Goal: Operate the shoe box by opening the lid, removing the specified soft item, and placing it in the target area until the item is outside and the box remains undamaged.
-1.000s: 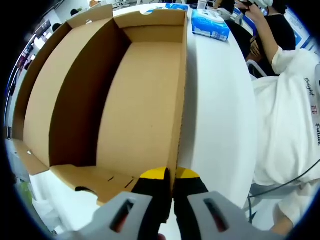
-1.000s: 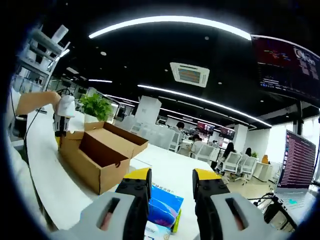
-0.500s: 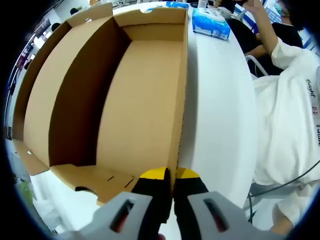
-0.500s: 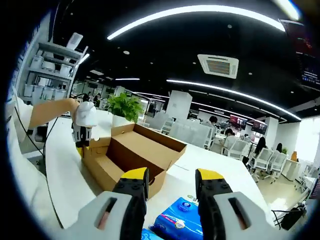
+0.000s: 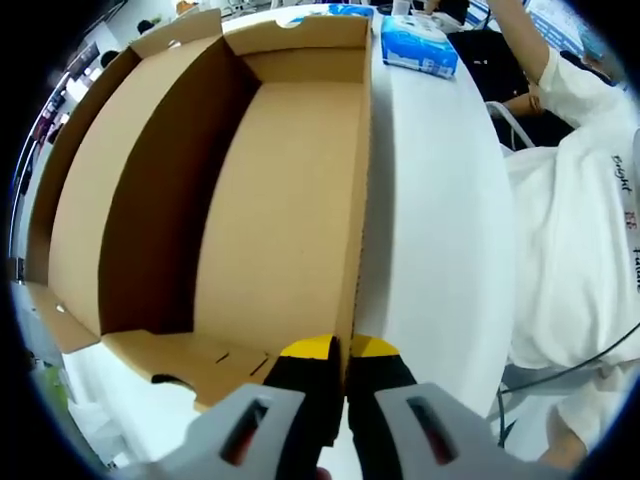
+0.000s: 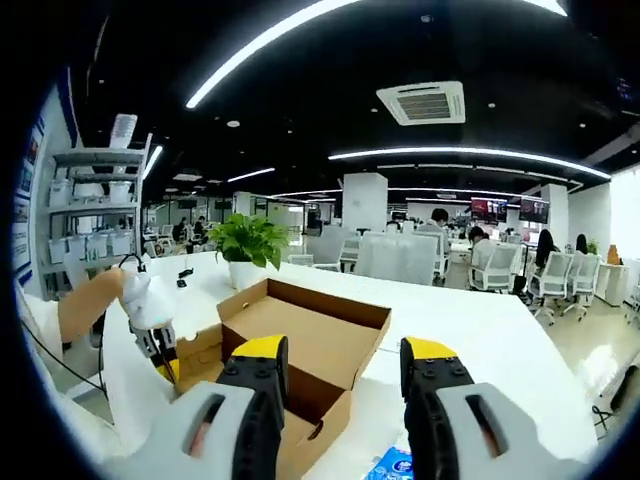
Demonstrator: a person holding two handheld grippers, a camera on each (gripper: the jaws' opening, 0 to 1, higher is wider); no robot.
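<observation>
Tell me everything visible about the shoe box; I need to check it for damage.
The shoe box is plain brown cardboard, lid swung fully open, and nothing lies in the part of its inside that shows. It sits on the white table. The left gripper is shut on the near wall's edge. No tears or crushing show.

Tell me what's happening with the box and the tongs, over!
Left tongs shut on the shoe box wall. Right tongs open, holding nothing. Box open, nothing visible inside. Blue tissue pack on the table beyond the box.
</observation>
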